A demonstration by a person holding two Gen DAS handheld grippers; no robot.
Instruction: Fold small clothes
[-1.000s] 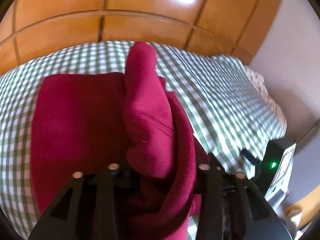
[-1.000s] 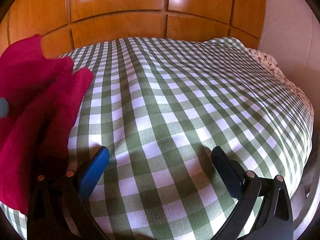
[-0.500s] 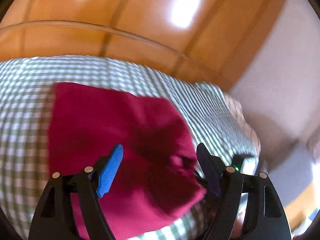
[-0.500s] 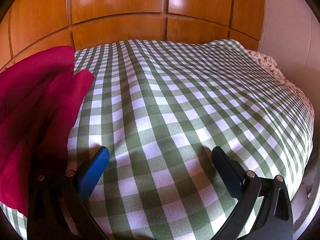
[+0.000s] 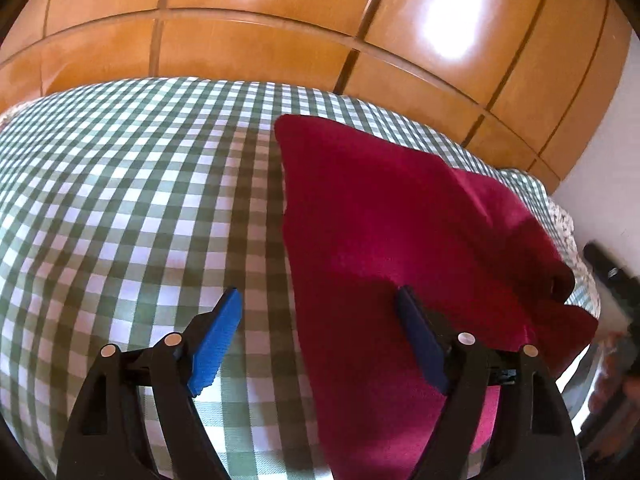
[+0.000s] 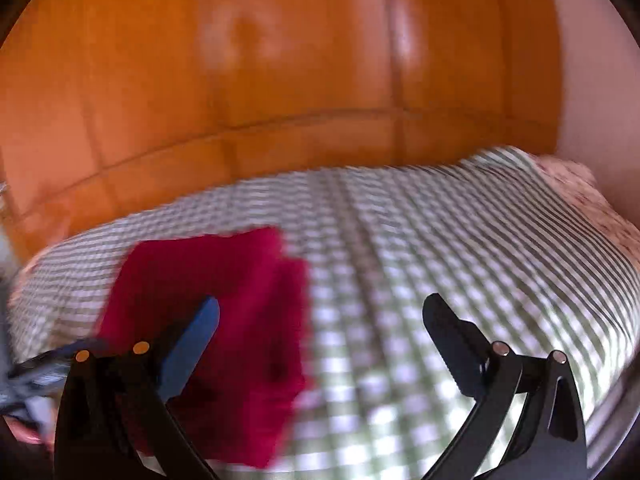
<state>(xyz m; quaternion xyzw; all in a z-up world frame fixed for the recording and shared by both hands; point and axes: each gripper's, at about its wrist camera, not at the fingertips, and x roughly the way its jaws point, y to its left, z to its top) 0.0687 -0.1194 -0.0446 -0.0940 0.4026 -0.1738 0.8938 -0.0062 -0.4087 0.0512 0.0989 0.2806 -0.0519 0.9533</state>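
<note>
A dark red garment (image 5: 392, 232) lies folded on the green-and-white checked bedcover (image 5: 120, 184), right of centre in the left wrist view. My left gripper (image 5: 320, 312) is open and empty, above the garment's left edge. In the blurred right wrist view the same red garment (image 6: 224, 304) lies at the lower left. My right gripper (image 6: 320, 320) is open and empty, above the garment's right edge and the bedcover (image 6: 460, 248).
A wooden panelled headboard (image 5: 280, 32) runs along the far side of the bed. A white wall (image 5: 608, 152) stands at the right. A floral sheet edge (image 6: 580, 184) shows at the bed's right side.
My left gripper let go of the red garment, opened and moved left; the garment now lies flat. My right gripper swung up and back, so the garment now shows ahead of it.
</note>
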